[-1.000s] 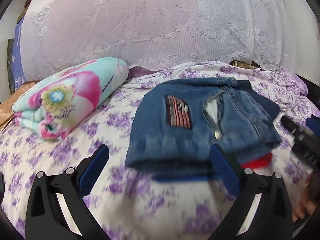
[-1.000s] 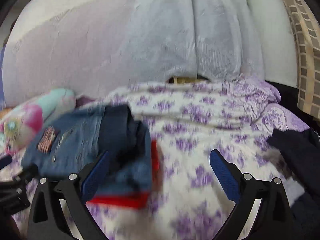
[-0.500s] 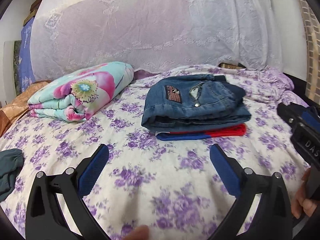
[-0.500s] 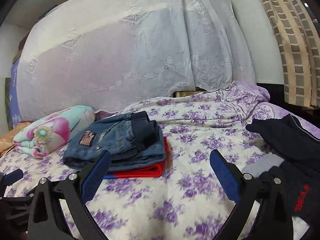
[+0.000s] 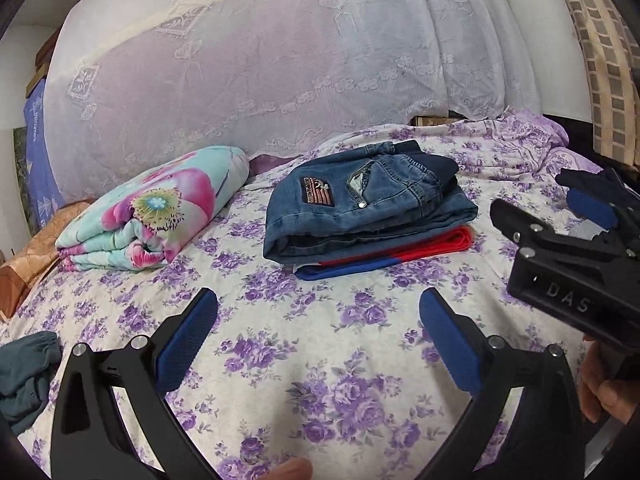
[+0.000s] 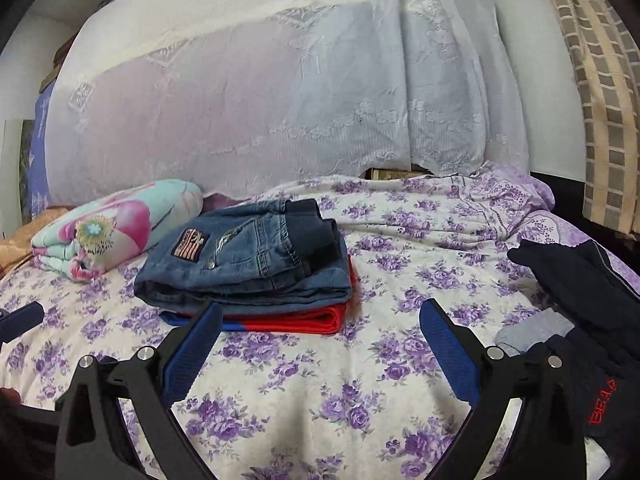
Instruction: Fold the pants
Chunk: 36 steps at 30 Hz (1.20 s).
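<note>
Folded blue denim pants [image 5: 360, 208] with a striped patch lie on a folded red and blue garment [image 5: 400, 254] on the flowered bed; they also show in the right wrist view [image 6: 248, 268]. My left gripper [image 5: 318, 320] is open and empty, well short of the stack. My right gripper [image 6: 320, 332] is open and empty, just in front of the stack's near edge; its body shows in the left wrist view [image 5: 568, 272]. A dark navy garment [image 6: 580, 304] with red lettering lies unfolded at the right.
A rolled floral blanket [image 5: 156, 212] lies left of the stack. A teal garment [image 5: 24, 376] sits at the near left edge. A lace-covered headboard [image 5: 280, 60] stands behind the bed. A checked curtain [image 6: 600, 100] hangs at the right.
Both grippers have pulled back from the folded jeans, which now lie farther off on the bed. Both stay open and empty.
</note>
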{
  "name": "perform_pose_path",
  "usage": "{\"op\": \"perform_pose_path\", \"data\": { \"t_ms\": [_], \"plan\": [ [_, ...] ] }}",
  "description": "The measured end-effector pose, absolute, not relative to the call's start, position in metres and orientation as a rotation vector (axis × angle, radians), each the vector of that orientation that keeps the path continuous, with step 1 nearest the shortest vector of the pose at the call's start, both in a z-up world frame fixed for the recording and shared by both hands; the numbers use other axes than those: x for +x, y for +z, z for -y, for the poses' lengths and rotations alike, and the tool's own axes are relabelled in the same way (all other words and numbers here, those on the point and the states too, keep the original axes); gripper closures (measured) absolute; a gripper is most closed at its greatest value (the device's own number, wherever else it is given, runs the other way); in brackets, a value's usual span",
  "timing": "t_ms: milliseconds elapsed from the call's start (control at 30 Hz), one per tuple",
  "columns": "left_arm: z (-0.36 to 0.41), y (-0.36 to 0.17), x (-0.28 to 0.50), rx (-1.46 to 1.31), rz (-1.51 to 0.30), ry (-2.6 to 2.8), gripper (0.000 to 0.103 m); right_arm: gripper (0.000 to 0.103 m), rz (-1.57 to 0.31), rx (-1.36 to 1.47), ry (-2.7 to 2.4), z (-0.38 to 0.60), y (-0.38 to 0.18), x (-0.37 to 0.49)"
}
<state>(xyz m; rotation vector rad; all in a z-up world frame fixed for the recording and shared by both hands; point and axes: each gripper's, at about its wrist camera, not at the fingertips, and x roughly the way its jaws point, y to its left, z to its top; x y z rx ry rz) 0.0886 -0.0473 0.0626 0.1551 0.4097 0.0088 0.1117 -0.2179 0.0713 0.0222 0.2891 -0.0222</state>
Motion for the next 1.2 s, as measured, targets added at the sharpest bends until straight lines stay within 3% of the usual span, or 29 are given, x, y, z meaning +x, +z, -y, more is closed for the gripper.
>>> {"op": "perform_pose_path", "data": {
  "t_ms": [1200],
  "plan": [
    [0.0477, 0.0613, 0.09, 0.134, -0.43, 0.009, 0.005, 0.004, -0.332, 0.02, -0.024, 0.2141, 0.0671, 0.117]
  ]
}}
